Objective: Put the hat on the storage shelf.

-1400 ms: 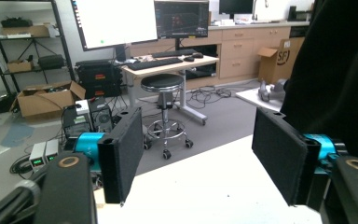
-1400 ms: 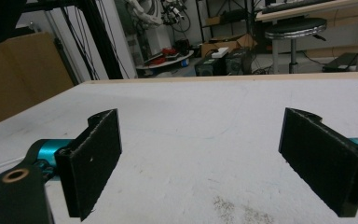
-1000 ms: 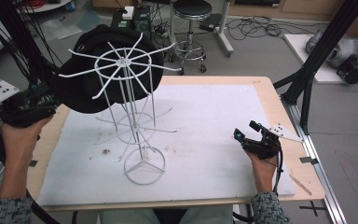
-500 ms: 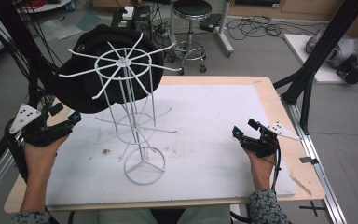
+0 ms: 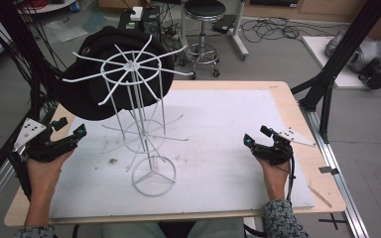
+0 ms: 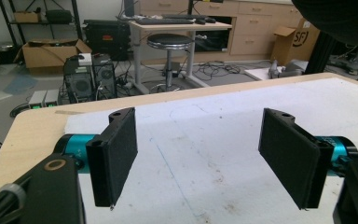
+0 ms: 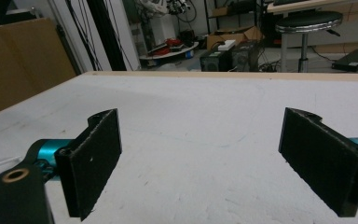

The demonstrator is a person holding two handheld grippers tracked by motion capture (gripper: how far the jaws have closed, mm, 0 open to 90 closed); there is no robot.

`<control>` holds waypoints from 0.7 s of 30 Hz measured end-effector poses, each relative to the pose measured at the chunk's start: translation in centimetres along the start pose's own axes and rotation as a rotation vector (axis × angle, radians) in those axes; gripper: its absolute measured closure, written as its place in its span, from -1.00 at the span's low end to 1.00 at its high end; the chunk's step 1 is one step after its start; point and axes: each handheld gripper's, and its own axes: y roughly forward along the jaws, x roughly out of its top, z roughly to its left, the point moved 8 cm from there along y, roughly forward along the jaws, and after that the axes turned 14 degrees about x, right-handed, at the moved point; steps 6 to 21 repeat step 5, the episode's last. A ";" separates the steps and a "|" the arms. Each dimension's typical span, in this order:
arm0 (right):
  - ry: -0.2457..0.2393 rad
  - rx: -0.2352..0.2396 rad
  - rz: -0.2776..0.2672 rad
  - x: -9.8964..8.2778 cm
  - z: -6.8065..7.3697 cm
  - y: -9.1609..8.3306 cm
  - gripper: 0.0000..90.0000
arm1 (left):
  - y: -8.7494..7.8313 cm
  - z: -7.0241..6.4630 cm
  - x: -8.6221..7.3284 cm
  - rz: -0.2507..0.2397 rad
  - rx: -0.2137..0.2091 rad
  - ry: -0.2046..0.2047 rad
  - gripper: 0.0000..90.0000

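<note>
A white wire stand rises from a ring base left of the middle of the white mat. A black hat hangs on the far left side of its spoked top wheel. My left gripper hovers over the mat's left edge, below the hat and left of the stand, open and empty. Its own view shows wide-apart jaws over bare mat, with the hat at the top right. My right gripper rests at the mat's right side, open, nothing between its pads.
The white mat covers a wooden table. Black frame posts stand at the right far corner and along the left. A stool and floor cables lie beyond the far edge. Thin wire arms stick out midway up the stand.
My left gripper has come in from beyond the table's left edge, moving right and toward the person, to the mat's left edge. The right gripper has barely moved.
</note>
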 end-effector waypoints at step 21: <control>0.001 0.001 0.001 0.0 0.0 0.0 -0.73 | 0.0 -0.1 -0.3 0.005 0.000 0.006 -0.37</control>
